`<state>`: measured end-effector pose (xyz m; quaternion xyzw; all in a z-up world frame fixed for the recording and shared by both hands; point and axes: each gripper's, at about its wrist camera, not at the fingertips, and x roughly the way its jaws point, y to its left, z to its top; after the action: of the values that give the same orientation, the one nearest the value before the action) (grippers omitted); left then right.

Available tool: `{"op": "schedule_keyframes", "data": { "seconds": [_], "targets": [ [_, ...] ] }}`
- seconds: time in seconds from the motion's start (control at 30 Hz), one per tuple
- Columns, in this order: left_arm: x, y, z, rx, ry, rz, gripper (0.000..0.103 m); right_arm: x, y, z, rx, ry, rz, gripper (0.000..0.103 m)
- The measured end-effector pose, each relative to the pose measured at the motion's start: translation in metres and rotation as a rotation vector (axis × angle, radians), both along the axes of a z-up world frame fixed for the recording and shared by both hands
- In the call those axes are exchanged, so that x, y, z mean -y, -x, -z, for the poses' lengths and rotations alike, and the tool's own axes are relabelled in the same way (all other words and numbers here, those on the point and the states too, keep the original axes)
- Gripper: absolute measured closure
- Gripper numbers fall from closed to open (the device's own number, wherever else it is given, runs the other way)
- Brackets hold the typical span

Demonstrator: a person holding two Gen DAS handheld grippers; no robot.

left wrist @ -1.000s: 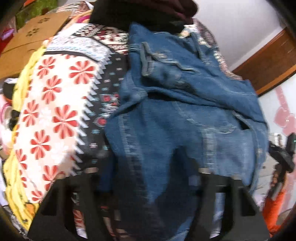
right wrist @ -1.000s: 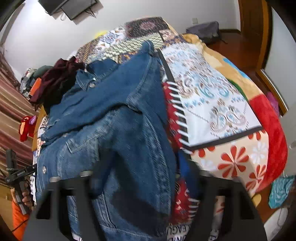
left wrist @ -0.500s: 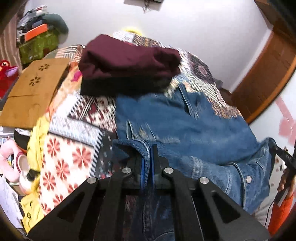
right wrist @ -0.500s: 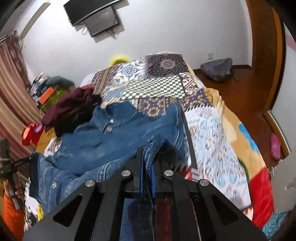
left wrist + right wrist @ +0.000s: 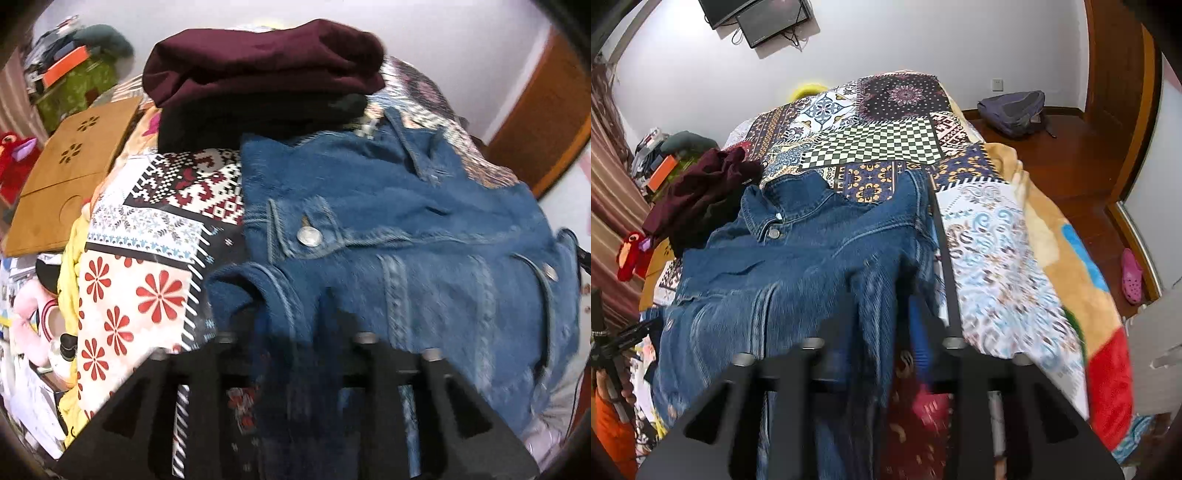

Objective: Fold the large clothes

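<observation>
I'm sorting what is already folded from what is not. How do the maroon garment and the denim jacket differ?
The maroon garment sits bunched on top of a dark garment, while the denim jacket lies spread across the patchwork bedspread. The maroon garment is plain; the denim jacket shows metal buttons, seams and a collar. No tool reaches the maroon garment; both tools are over the jacket's near edge. Both rest on the bed.

Left gripper point(image 5: 291, 325): matte black angular fingers, triangular cutouts, silver screw heads showing along top. Right gripper point(image 5: 882, 332): matching black fingers, cutouts, silver screws.
</observation>
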<state>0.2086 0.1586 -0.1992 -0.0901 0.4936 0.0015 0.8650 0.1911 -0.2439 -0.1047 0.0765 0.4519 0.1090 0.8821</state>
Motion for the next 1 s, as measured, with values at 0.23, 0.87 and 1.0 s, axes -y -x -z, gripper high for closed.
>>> {"op": "schedule_keyframes", "data": {
  "seconds": [0.23,0.87,1.0],
  "targets": [
    [0.003,0.029,0.002,-0.036,0.029,0.03,0.042,0.014,0.031,0.015,-0.075,-0.066,0.006,0.049],
    [-0.002,0.071,0.012,-0.038,0.287,0.006,0.082,-0.029,0.06,0.027,-0.049,-0.102,-0.127,0.088],
    [0.001,0.07,-0.026,0.062,0.29,0.027,0.088,-0.035,0.054,0.0,0.039,-0.117,-0.156,0.089]
  ]
}}
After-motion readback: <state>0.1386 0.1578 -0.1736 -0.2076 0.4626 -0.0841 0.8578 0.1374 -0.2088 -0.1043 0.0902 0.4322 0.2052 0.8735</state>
